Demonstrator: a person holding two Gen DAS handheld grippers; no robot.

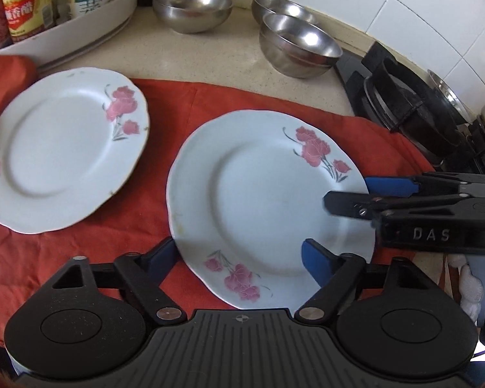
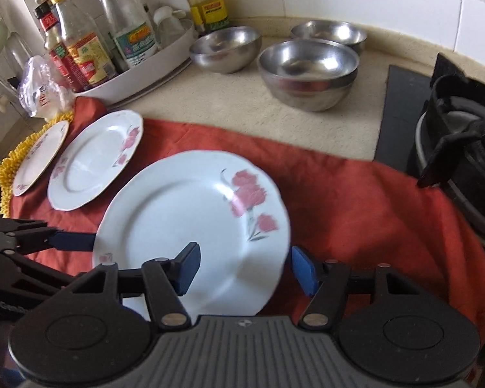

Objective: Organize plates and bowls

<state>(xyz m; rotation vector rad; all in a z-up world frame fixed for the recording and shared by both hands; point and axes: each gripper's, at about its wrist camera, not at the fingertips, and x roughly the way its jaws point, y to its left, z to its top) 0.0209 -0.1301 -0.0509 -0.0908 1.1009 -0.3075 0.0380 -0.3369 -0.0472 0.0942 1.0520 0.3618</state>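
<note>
Both grippers are at the same flowered plate (image 1: 268, 207), which lies on the red cloth (image 1: 80, 258) spread over the counter.

The left gripper (image 1: 239, 258) has its jaws spread wide, one finger off the plate's left edge over the cloth, the other over the plate's near right part. The plate's near rim sits between them, and neither blue pad (image 1: 317, 265) presses it that I can see.

The right gripper (image 2: 245, 268) is just as wide open and straddles the plate's right rim: its left finger lies over the white face, its right finger (image 2: 302, 270) just outside the edge above the cloth. From the left wrist view the same gripper (image 1: 346, 194) comes in from the right with one finger above the rim and one below; I cannot tell whether either touches, but it has not closed on anything.

Ahead and to the left of the left jaws lies a second flowered plate (image 1: 64, 148), apart from the first. Further left still, the right wrist view shows a third plate (image 2: 38, 158) on a yellow fringed mat (image 2: 6, 174).

Well beyond both sets of jaws, on the bare counter, stand the steel bowls: one alone (image 2: 226, 48), and beside it a stack (image 2: 307, 71) with another bowl (image 2: 329, 34) behind. A white tray of bottles (image 2: 139, 74) sits back left, the black stove (image 2: 452, 148) off to the right.
</note>
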